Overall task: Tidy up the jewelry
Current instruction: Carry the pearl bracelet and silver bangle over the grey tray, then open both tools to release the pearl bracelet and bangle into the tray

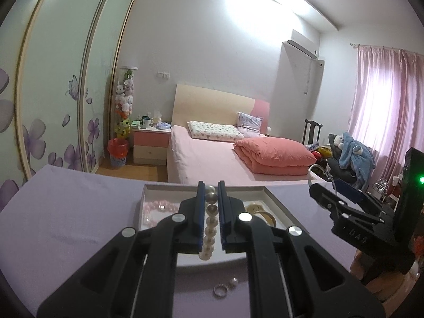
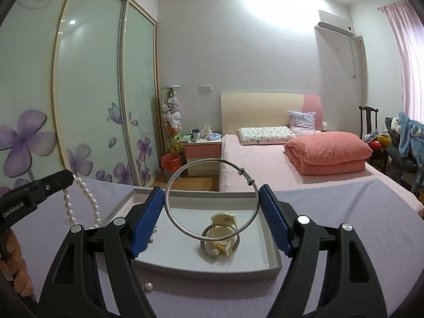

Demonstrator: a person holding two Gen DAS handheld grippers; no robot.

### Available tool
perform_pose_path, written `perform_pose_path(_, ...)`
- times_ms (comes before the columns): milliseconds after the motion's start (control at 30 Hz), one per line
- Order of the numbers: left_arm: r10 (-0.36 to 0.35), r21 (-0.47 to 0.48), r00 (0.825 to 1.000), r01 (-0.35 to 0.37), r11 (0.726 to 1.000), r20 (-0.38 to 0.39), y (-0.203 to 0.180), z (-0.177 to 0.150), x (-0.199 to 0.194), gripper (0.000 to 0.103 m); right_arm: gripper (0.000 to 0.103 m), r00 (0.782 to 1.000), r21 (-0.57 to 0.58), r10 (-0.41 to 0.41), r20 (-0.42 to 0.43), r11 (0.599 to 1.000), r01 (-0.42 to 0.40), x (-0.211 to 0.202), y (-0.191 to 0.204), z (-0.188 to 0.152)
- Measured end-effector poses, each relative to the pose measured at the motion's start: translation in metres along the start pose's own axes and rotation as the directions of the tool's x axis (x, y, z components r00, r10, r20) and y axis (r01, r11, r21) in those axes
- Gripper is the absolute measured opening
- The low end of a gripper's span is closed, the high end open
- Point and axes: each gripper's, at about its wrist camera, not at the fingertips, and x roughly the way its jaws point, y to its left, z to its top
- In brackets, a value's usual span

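Two grippers (image 1: 211, 193) (image 2: 210, 204), one pearl strand (image 1: 210, 228), one silver bangle (image 2: 169, 209), one tray (image 2: 212, 267)

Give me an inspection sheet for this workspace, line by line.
Surface: lilac cloth over the table.
Job's things: white tray holding a gold watch; ring loose on the cloth.
Clutter: nothing seen.
Grippers: left gripper shut on the pearl strand; right gripper holding the silver bangle across its width.
Cables: nothing seen.
Surroundings: bed, wardrobe, pink curtain.
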Motion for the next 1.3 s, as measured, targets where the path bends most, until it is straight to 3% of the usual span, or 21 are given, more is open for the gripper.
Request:
perform_pose_path(367,0.018,-0.002,1.0,-0.018,1.0,-0.008,0.006,0.011,0.057,0.01,0.074,0.998,0.078,-0.028,-0.058,0.996,0.032,0.067,-0.015,-0.008)
perform_pose_path(700,0.026,-0.022,0.997,-0.027,0.999,-0.074,0.02,-0.003,0.101,0.01,0.074,0.981,0.101,-0.028,-0.194,0.994,0.048,0.114,-0.021,-0.025)
perform_pose_path(767,0.027,-0.022,0.996,-0.029,0.999,-0.082,0.021,-0.007,0.105,0.01,0.075,0.977,0.106,-0.018,-0.211,0.993,0.041,0.116,-0.021,-0.027)
perform_pose_path(833,0.027,-0.023,0.996,-0.029,0.999,-0.089,0.022,-0.009,0.108,0.01,0.083,0.978,0.108,-0.011,-0.208,0.994,0.034,0.114,-0.021,-0.028)
perform_pose_path(1300,0.021,-0.031,0.991,-0.025,0.999,-0.131,0.023,-0.019,0.125,0.013,0.084,0.981,0.12,-0.009,-0.192,0.992,0.033,0.112,-0.022,-0.024)
